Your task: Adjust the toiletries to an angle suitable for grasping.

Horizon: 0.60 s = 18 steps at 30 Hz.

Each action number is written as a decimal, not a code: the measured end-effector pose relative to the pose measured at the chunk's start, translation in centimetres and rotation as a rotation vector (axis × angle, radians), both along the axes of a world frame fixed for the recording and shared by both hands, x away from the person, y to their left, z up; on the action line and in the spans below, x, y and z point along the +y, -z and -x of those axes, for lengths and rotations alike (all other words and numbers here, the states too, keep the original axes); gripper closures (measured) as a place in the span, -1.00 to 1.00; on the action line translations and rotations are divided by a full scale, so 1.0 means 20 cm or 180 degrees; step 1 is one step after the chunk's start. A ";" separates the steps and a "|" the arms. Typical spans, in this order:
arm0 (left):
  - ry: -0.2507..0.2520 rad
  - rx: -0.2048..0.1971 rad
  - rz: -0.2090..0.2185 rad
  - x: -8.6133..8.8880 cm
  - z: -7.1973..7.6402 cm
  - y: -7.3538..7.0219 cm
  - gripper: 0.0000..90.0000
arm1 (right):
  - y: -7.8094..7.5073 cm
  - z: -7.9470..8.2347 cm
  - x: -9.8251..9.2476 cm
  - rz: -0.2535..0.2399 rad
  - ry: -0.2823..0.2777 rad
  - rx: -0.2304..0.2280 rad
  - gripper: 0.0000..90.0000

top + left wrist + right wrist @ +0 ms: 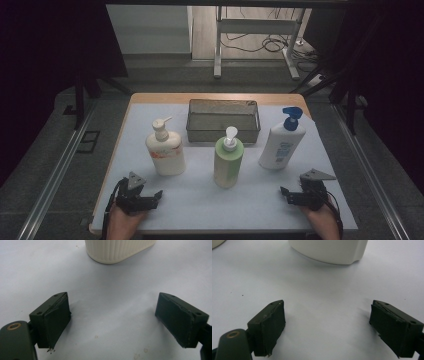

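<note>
1. I see the cream bottle (165,151) standing upright on the left of the table (210,200), orange band on its label, pump on top; in the left gripper view its ribbed base (117,251) sits just ahead of the jaws, apart from them.
2. The white bottle (281,144) with the blue pump stands upright on the right; its base (329,251) appears ahead of the jaws in the right gripper view, not touching.
3. My left gripper (159,196) rests low at the near left edge, jaws spread wide, nothing but bare table between them.
4. My right gripper (284,194) sits at the near right edge, jaws likewise wide apart and empty.
5. A green bottle (228,162) stands between the two others, a little nearer me.
6. Behind them lies a wire basket (223,131), near the far edge.
</note>
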<state>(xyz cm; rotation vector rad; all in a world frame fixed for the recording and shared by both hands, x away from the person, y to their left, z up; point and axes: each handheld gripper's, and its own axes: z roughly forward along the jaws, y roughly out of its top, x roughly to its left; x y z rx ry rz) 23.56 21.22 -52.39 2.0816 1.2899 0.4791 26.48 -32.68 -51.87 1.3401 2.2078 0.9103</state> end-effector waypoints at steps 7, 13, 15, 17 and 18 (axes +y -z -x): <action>-0.0001 0.0005 0.0003 0.00 0.00 0.00 -0.73 | 0.00 0.00 0.00 -0.0003 0.0001 0.0002 -0.71; -0.0001 0.0007 0.0004 0.00 0.00 0.00 -0.73 | 0.00 0.00 0.00 -0.0004 -0.0002 0.0006 -0.71; -0.0001 0.0007 0.0005 0.00 0.00 0.00 -0.73 | 0.00 0.00 0.00 -0.0004 -0.0005 0.0011 -0.71; 0.0000 0.0008 0.0005 0.00 0.00 0.00 -0.73 | 0.00 0.00 0.00 -0.0003 -0.0008 0.0017 -0.71; 0.0000 0.0007 0.0005 0.00 0.00 0.00 -0.73 | 0.00 0.00 0.00 -0.0004 -0.0010 0.0018 -0.71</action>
